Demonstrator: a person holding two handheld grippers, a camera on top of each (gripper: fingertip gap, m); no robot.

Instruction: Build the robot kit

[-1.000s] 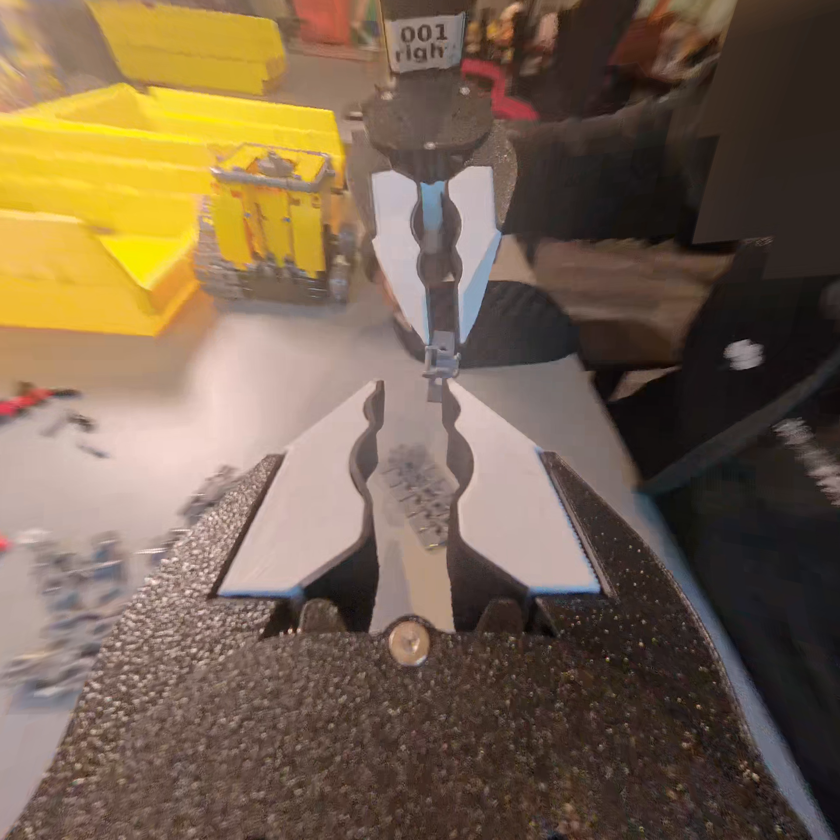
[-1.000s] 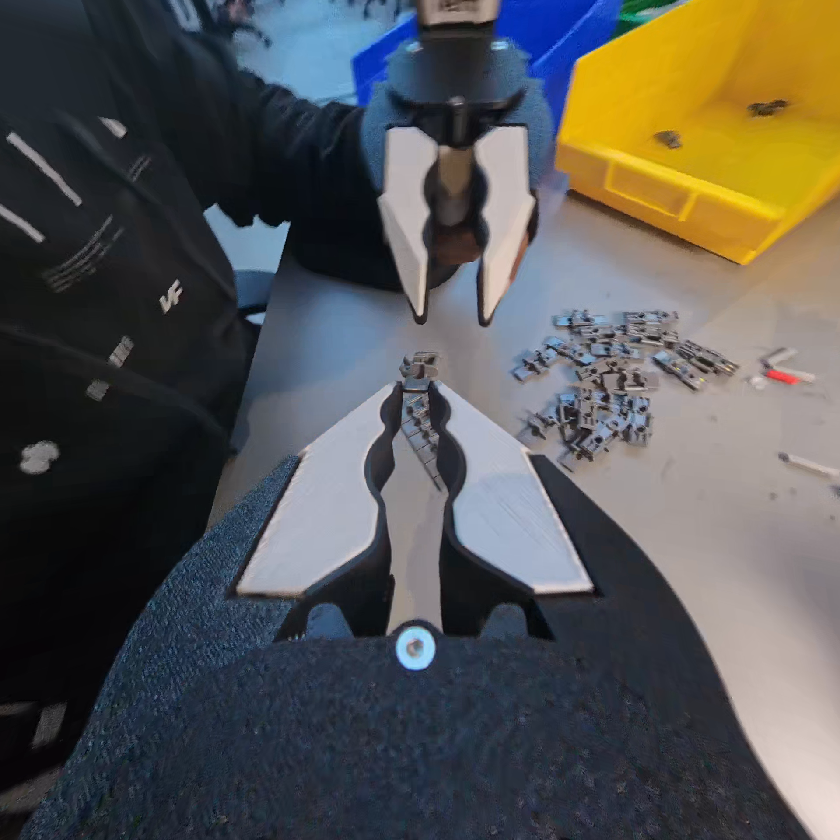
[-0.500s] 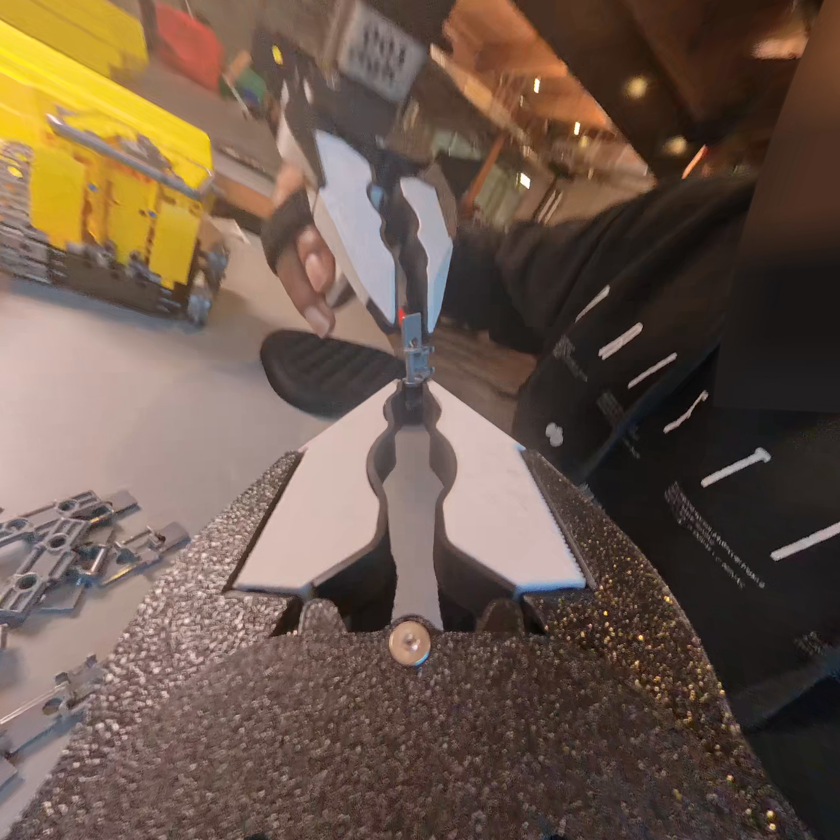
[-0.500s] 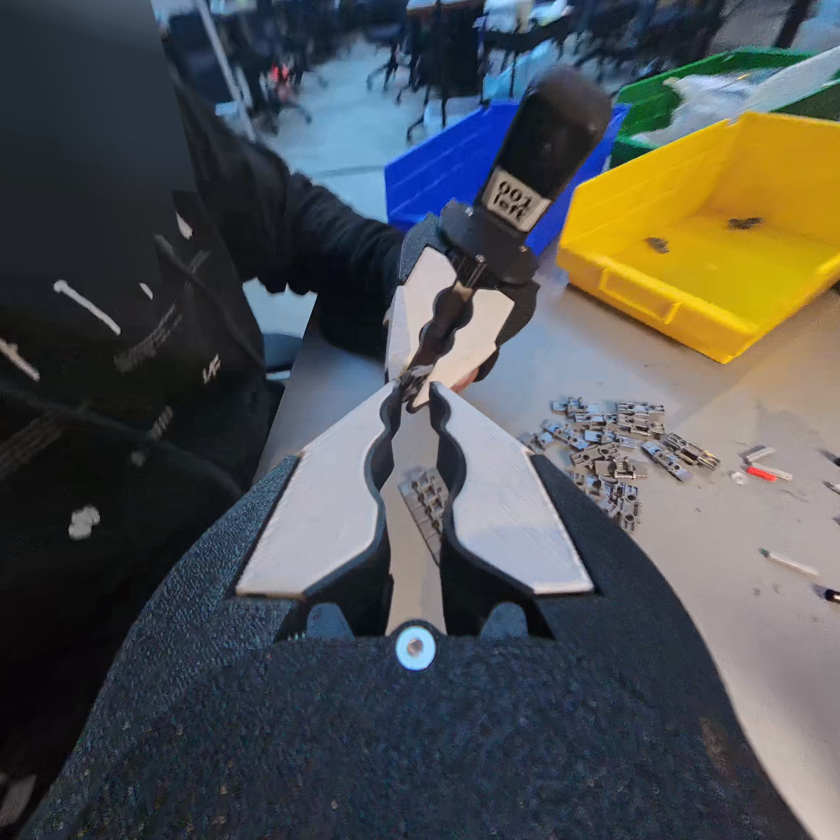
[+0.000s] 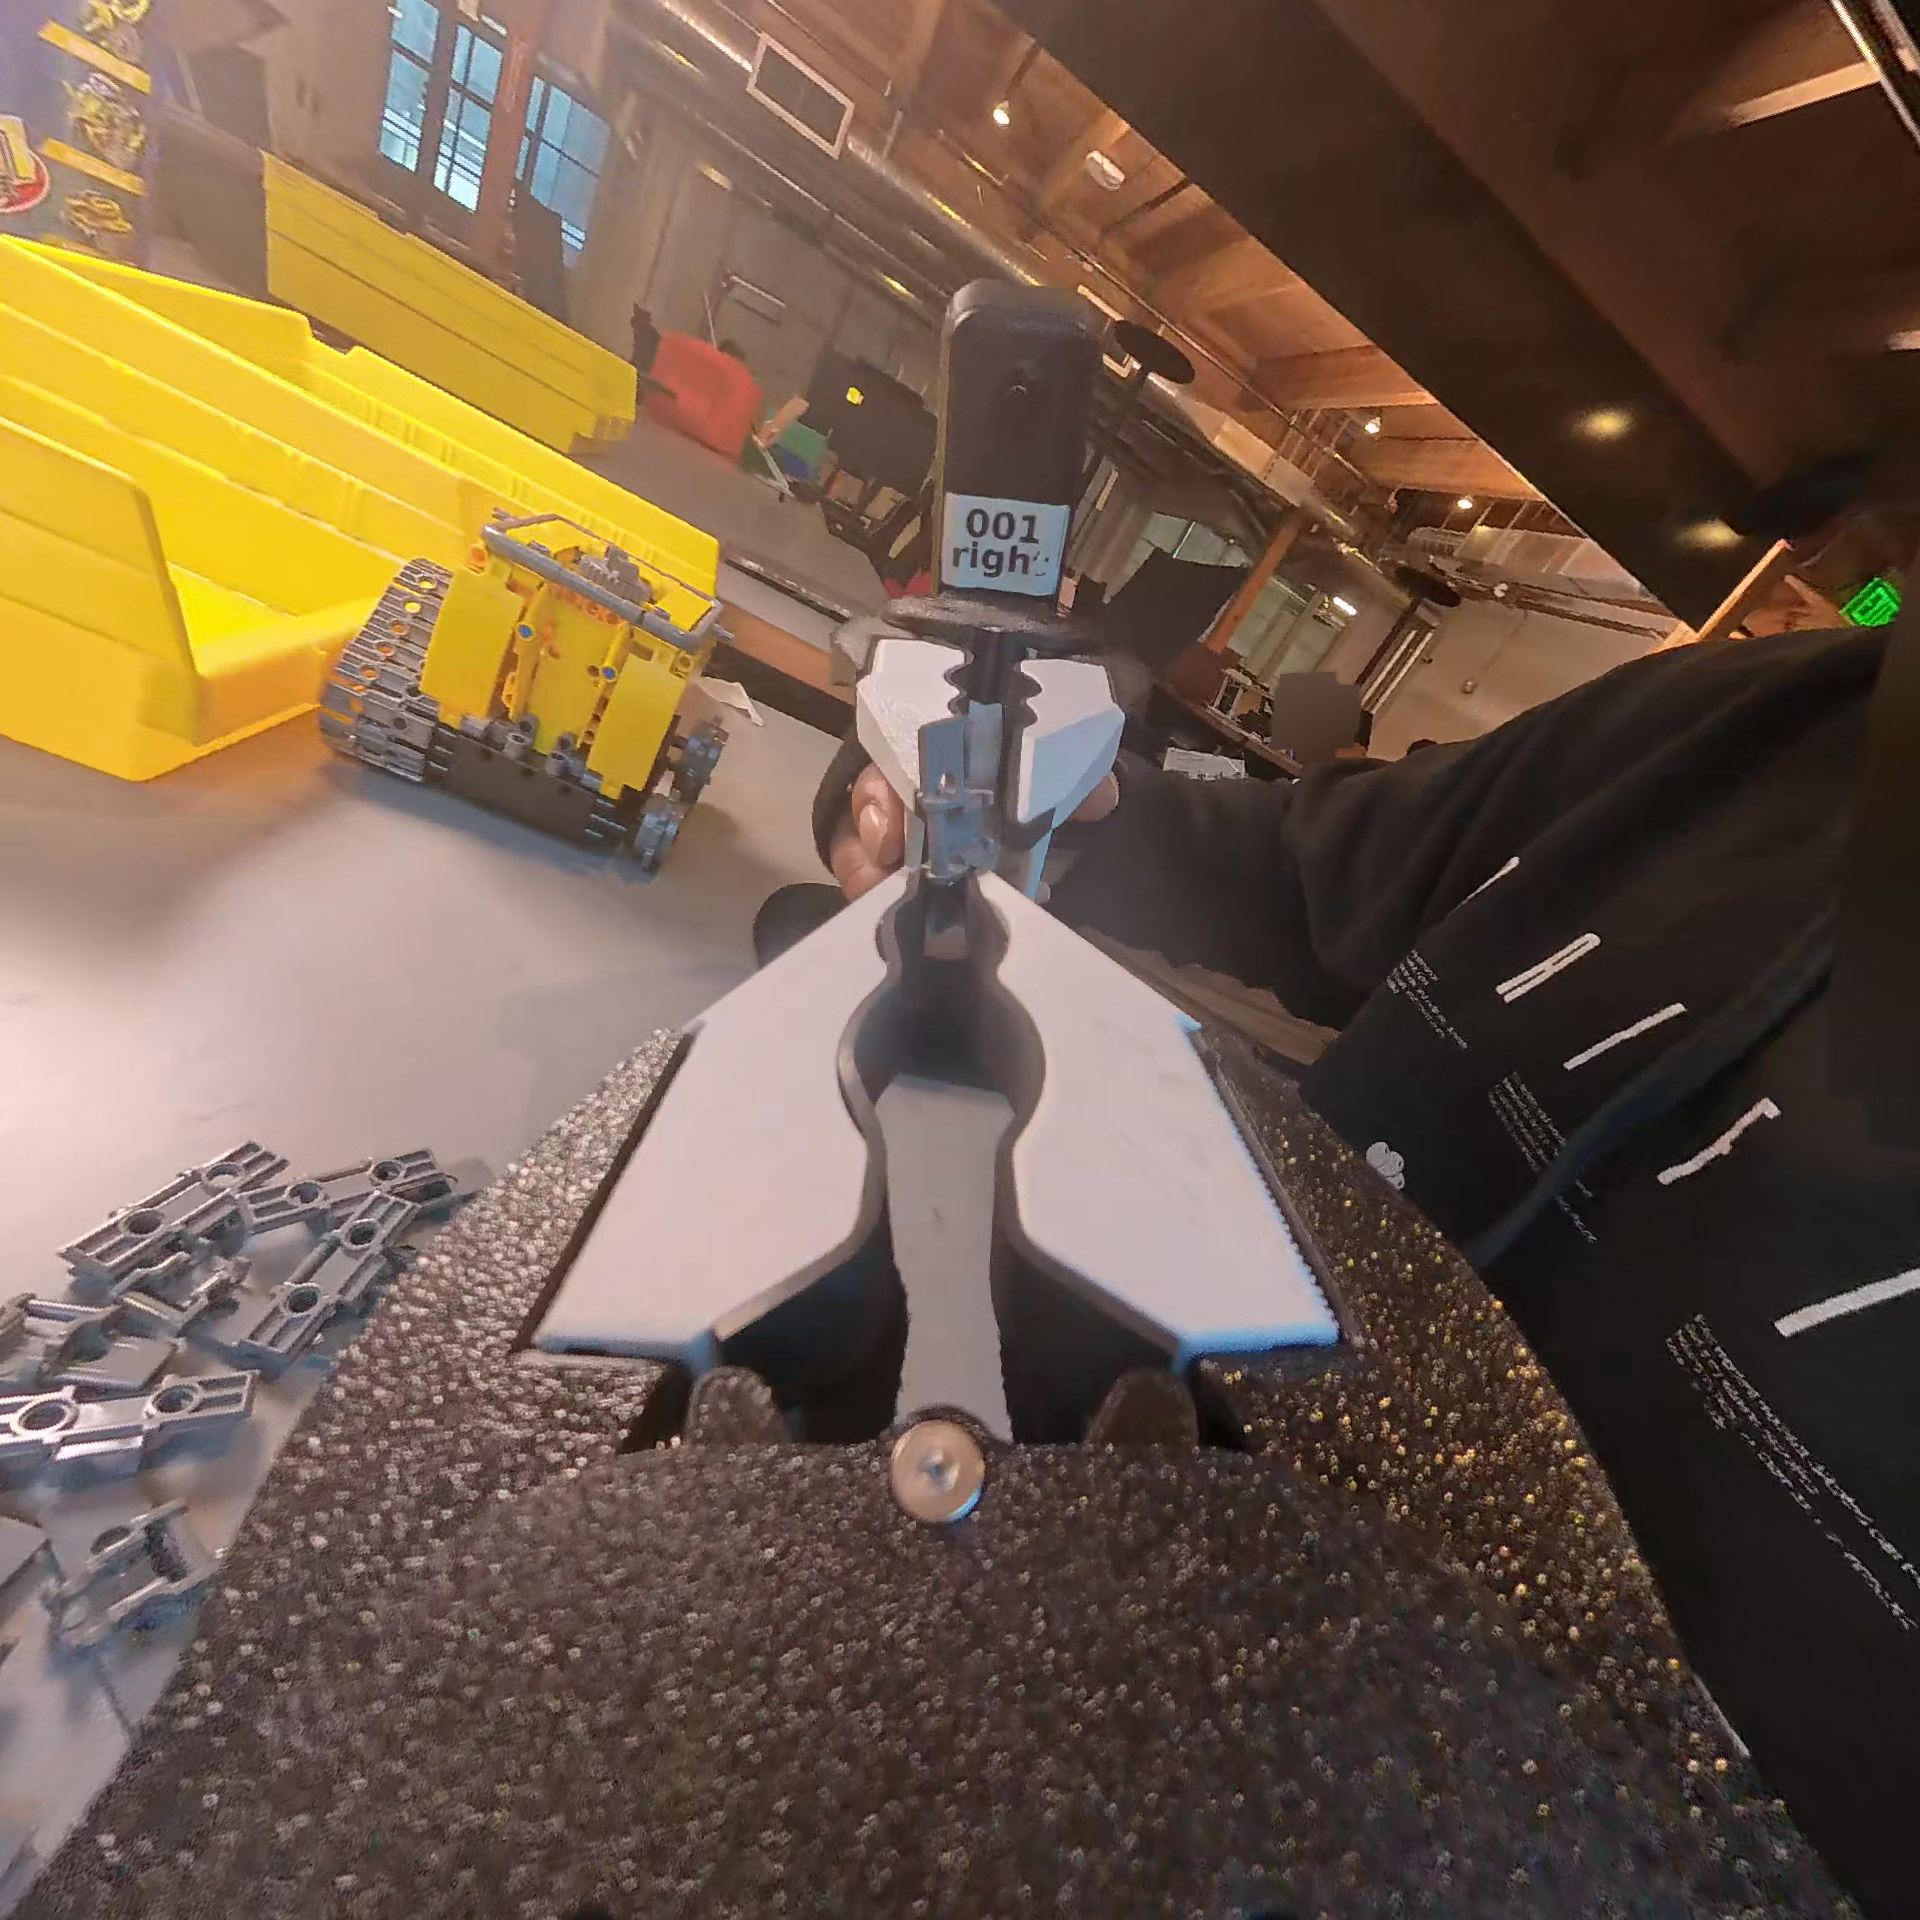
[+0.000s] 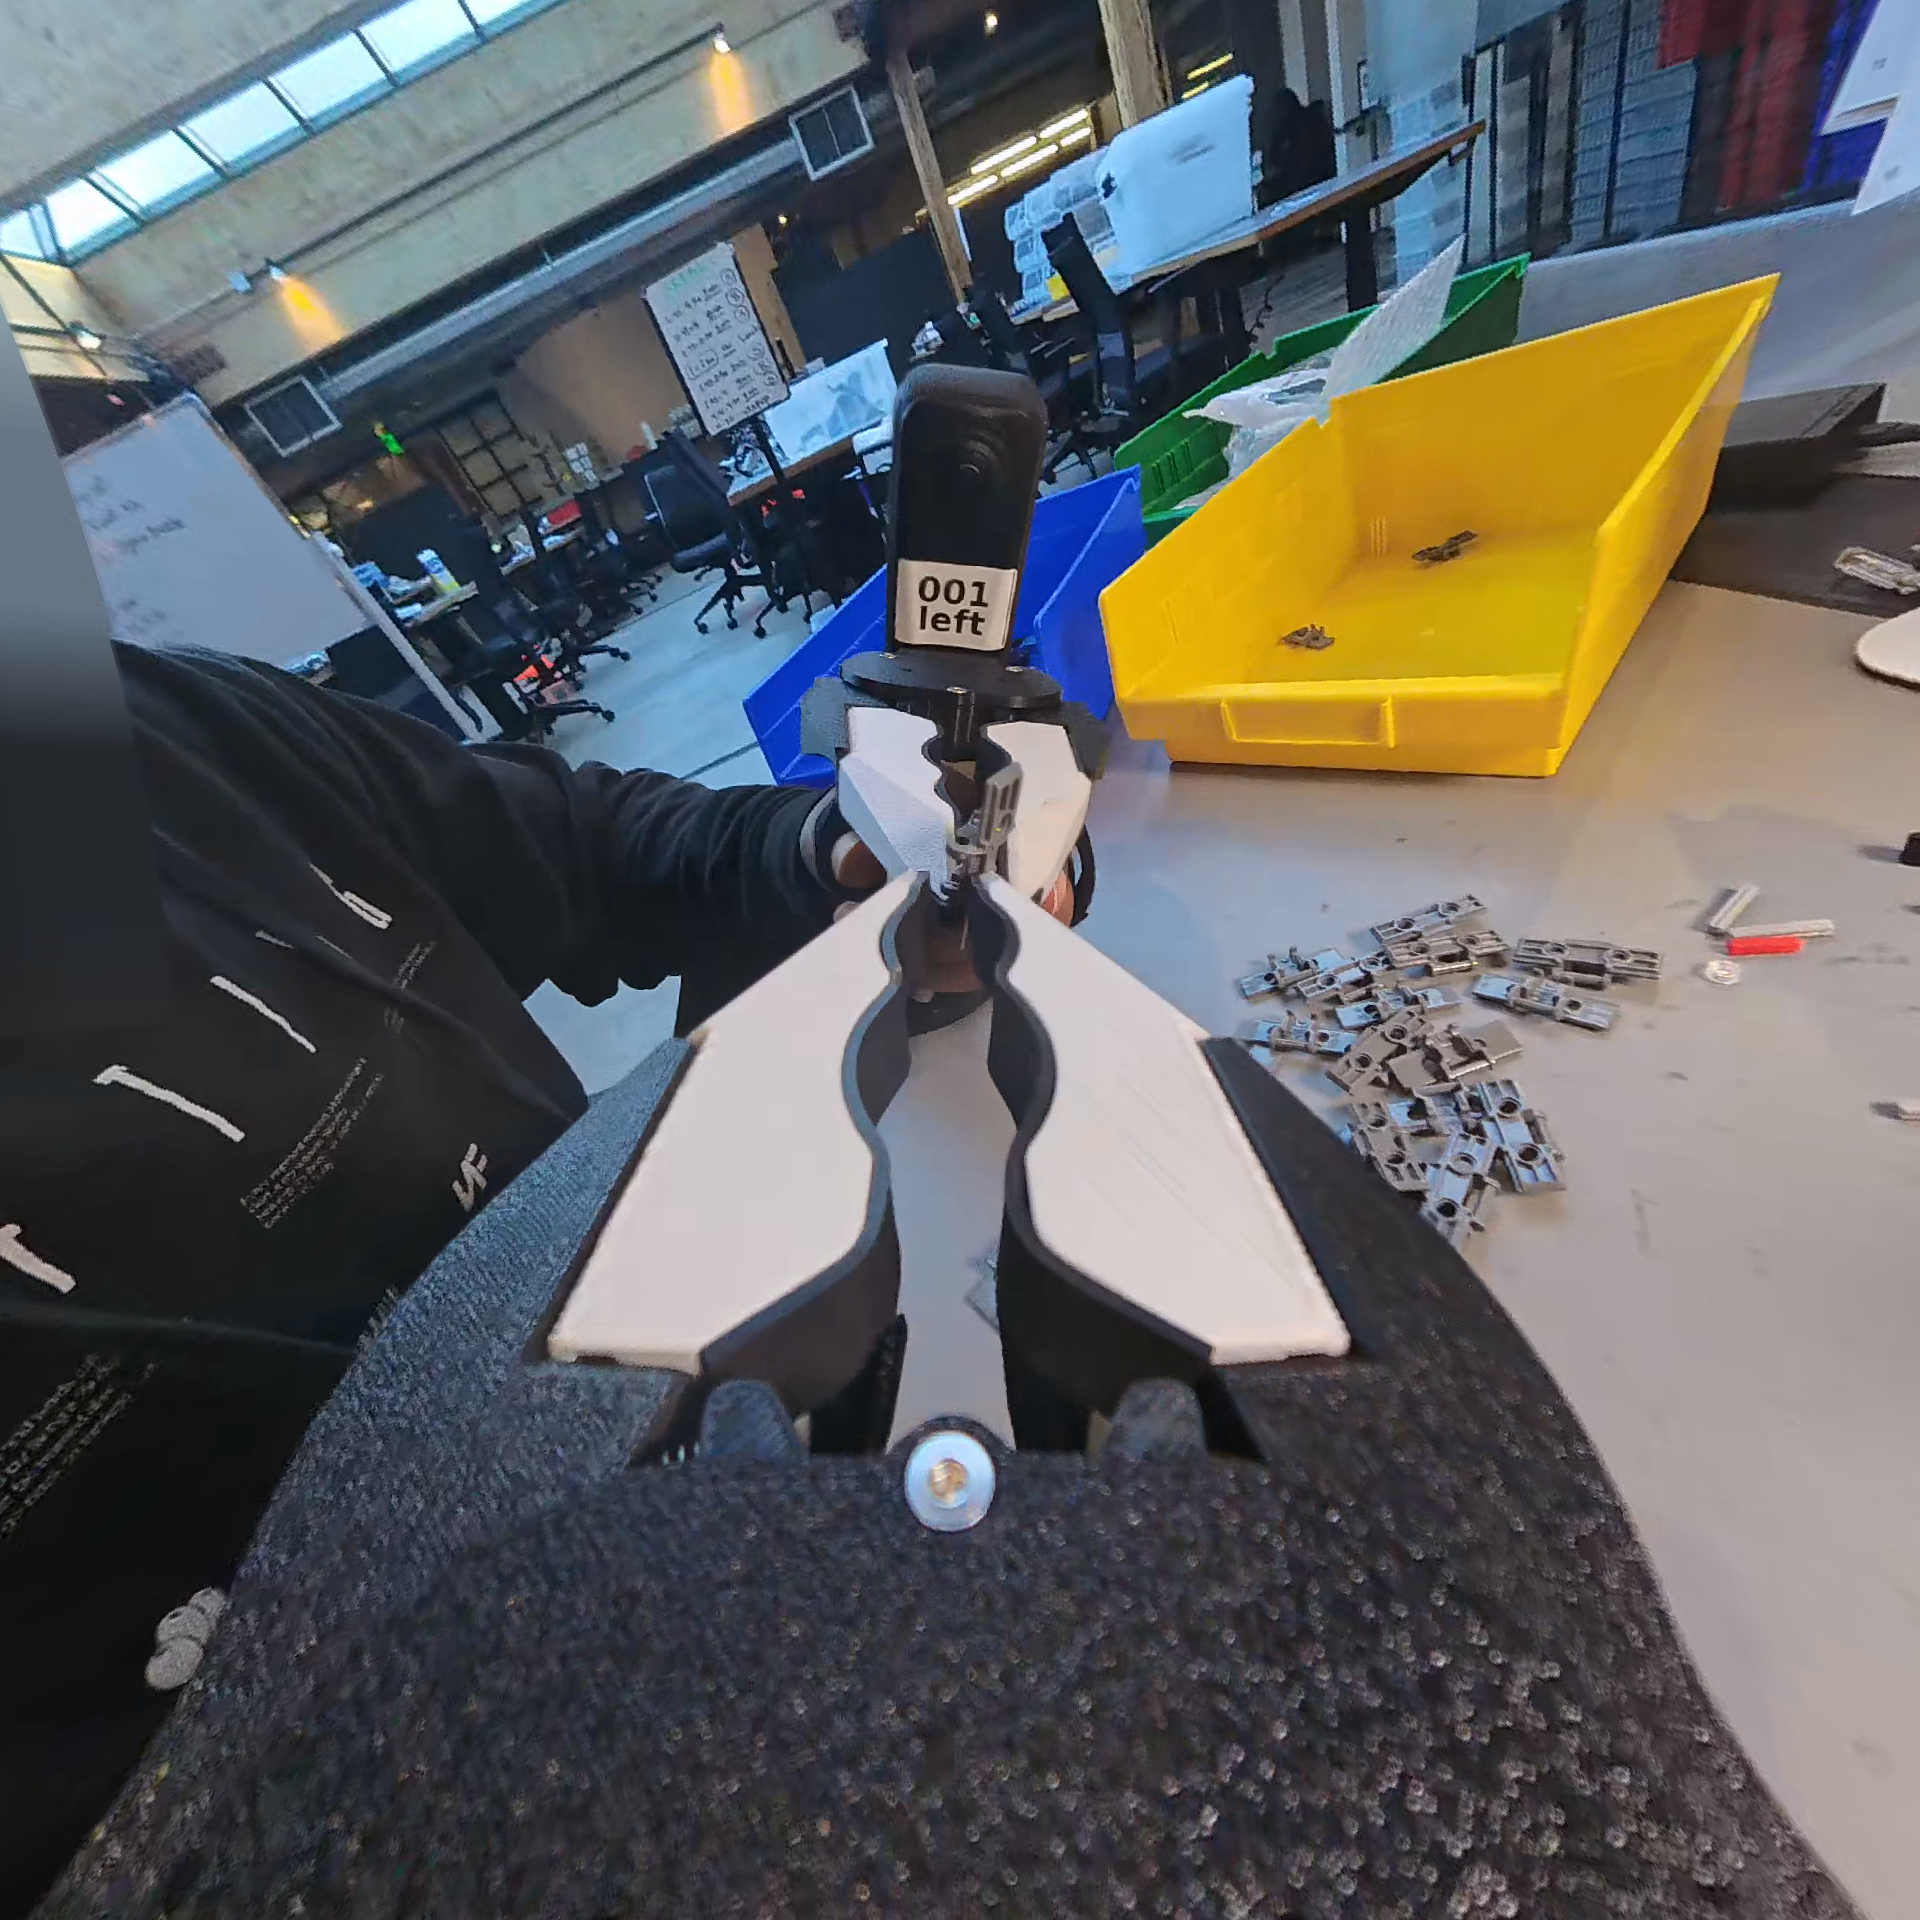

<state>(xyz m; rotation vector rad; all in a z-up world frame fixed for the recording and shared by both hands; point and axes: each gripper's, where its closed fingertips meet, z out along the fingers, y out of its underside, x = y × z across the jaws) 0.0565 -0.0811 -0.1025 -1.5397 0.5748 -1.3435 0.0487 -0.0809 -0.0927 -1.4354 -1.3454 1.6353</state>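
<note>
Left wrist view, both grippers (tip-to-tip) pinching grey link [image 5: 951, 805]

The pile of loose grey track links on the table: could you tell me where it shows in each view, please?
Left wrist view: the pile of grey track links lies at the lower left edge, left of the left gripper.
Right wrist view: the pile lies right of centre, right of the right gripper.
Shared landmark: the small grey link pinched between both grippers.
</note>
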